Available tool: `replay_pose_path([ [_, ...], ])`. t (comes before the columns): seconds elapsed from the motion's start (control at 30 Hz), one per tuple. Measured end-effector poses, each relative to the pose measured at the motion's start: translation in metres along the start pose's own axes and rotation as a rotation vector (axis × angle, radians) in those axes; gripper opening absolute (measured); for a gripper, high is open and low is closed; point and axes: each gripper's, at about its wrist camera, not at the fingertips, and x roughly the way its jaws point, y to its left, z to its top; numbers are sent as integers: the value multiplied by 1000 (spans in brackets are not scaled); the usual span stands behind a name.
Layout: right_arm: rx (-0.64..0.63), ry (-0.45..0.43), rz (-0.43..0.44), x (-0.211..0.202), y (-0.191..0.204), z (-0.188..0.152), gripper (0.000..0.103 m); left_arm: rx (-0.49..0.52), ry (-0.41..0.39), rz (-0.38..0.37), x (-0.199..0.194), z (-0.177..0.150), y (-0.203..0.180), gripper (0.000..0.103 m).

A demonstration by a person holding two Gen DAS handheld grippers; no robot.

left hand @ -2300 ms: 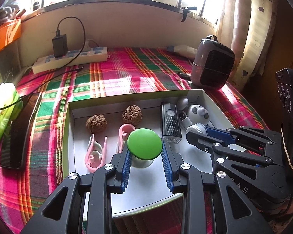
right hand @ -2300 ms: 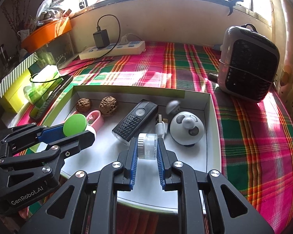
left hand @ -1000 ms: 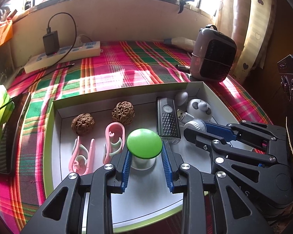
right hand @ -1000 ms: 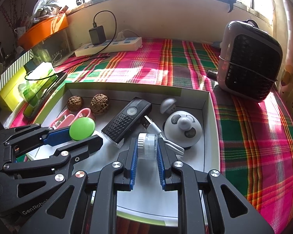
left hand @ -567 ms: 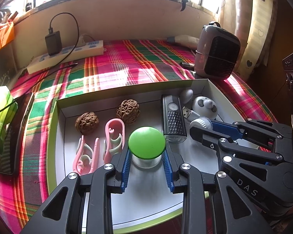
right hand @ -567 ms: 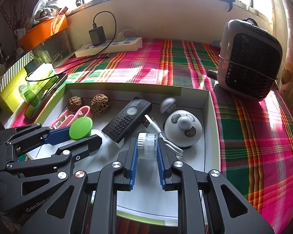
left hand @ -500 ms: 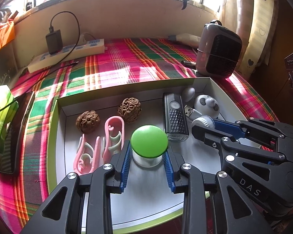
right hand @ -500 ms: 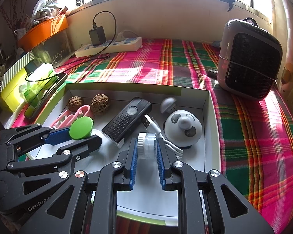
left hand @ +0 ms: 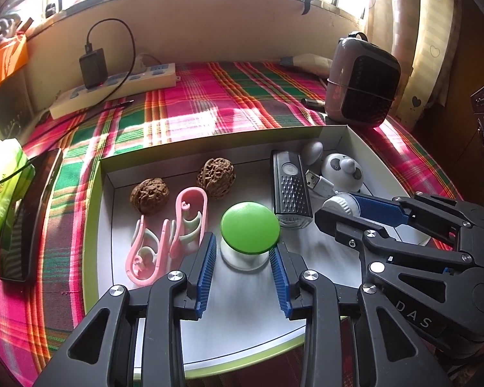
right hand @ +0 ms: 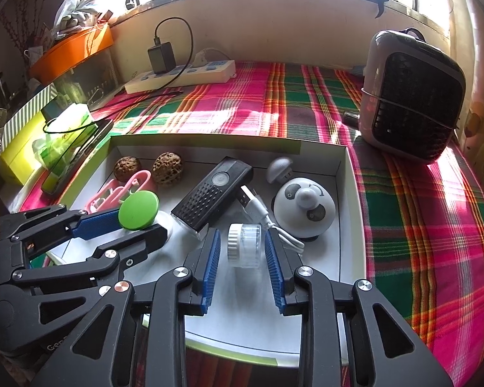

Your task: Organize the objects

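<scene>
Item 1. Left gripper: jaws parted and just been opening; the green-capped jar stands between them on the floor of the tray, a clear gap on its left side, the right pad very near the cap's edge. Released, by the look of it.

Item 2. Right gripper: jaws likewise just been opening; the small clear jar lies on its side between them, a gap at each pad. Set down in the tray's near middle.

Handling note. The step appears to be letting go after placing. Best to widen fully, then draw straight back along the fingers, so no pad catches the green cap or rolls the clear jar, which looks free to roll. The white cable lies just beside the right gripper's outer finger; keep clear of it.

Item 3. Tray contents, mid: two pink clips just left of the green-capped jar; black torch; panda-faced gadget; small grey mushroom-shaped piece; two walnuts by the far wall.

Item 4. Surface: a table under a pink, green and red plaid cloth. A phone and green packet lie left of the tray.

Item 5. Far: small heater at right, power strip with a black charger plugged in, orange box, cream wall, bright windows.
</scene>
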Motion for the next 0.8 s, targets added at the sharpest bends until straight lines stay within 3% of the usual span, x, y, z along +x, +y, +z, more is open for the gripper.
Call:
replay_pose_path([
  [0.8, 15, -45, -16, -34, 8, -15, 43, -17, -54, 59, -45, -17, -4, 36],
])
